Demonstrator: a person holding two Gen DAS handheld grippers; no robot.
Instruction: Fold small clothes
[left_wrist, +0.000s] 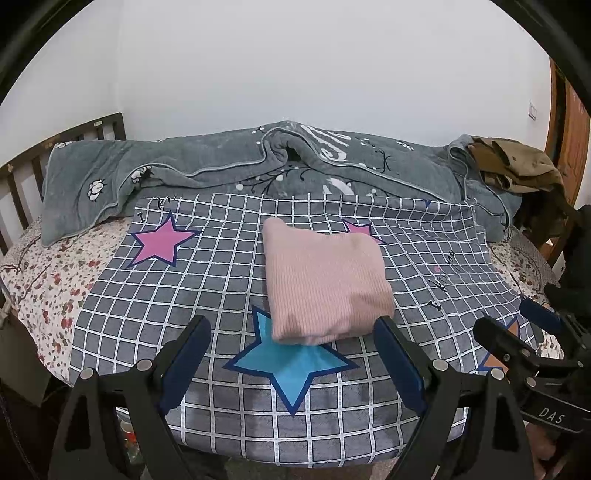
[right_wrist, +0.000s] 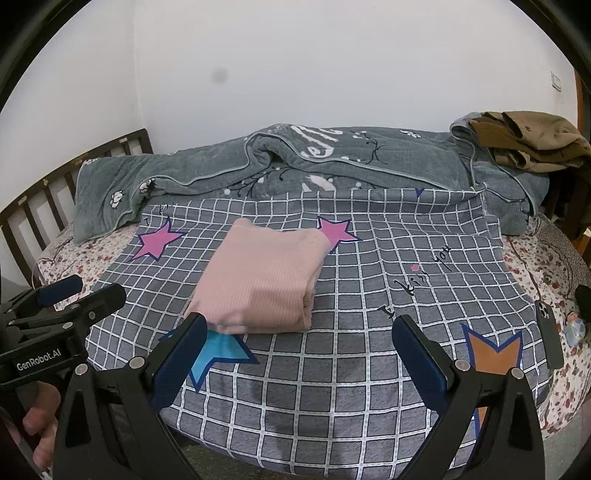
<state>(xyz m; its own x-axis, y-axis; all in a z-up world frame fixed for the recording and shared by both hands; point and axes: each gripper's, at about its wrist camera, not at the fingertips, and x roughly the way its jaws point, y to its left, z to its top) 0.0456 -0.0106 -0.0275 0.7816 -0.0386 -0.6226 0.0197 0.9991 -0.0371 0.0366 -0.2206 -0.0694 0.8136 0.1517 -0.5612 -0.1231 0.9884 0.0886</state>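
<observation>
Nearest the lens, both pairs of blue-padded fingers are seen spread wide with nothing between them. Taken from left to right: the left gripper is held low over the checked cloth, and the right gripper is held beside it, equally wide and empty.

Just beyond the fingertips of both, a pink garment is laid on the checked cloth, already doubled into a thick rectangular bundle. From the left wrist view it is found ahead and between the two fingers, its near edge overlapping a blue star; from the right wrist view it sits ahead of the left finger, well clear of the right one.

The fold is judged to be finished or nearly so, with the hands drawn back from the bundle. For the next move, either a last tidying press or a lift of the bundle aside would be called for, with a grip taken across its layered edge.

The long axis of the bundle is run away from the fingers, tilted slightly leftward at the far end; the stacked open layers are turned toward the grippers.
</observation>
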